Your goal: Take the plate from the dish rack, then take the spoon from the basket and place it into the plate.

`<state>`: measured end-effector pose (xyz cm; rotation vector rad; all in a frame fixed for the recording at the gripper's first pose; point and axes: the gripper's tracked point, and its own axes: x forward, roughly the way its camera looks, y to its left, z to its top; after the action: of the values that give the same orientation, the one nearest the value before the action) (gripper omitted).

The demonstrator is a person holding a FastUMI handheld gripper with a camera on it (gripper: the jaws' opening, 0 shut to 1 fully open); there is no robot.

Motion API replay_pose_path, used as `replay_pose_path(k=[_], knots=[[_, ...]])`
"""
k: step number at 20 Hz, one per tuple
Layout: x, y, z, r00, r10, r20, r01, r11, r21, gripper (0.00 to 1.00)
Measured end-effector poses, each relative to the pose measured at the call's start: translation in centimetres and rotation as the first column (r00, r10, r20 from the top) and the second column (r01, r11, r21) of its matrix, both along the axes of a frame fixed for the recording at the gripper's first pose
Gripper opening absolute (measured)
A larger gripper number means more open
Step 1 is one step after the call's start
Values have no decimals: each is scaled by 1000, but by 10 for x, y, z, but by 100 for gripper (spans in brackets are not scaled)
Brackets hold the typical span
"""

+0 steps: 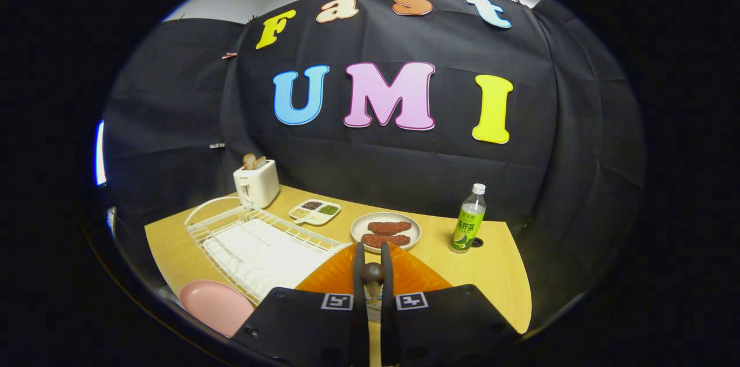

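Here our gripper (373,274) clamps the spoon (373,272) above the orange basket (416,277); pink plate (215,303) sits beside it.

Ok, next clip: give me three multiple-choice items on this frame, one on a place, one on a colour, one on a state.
1. Where does the pink plate lie?
A. on the table beside the dish rack
B. standing in the rack
C. behind the toaster

2. What colour is the basket under the gripper?
A. blue
B. orange
C. white

3. What are the gripper's fingers doing?
A. spread wide, holding nothing
B. closed on the bottle's cap
C. closed on the spoon's dark rounded end

Key: 1 A, the plate lies flat on the wood by the rack's near corner; 2 B, orange ribbed sides show either side of the fingers; 3 C, both fingers press on the rounded end between them.
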<state>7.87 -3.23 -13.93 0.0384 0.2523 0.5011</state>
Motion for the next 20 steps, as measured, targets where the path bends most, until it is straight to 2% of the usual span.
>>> replay_pose_path(k=[8, 14, 20], knots=[[-82, 82, 13, 991, 64, -119, -52, 993, 102, 12], [-97, 123, 0, 990, 47, -135, -34, 995, 92, 12], [-136, 176, -28, 970, 200, -140, -185, 976, 115, 12]])
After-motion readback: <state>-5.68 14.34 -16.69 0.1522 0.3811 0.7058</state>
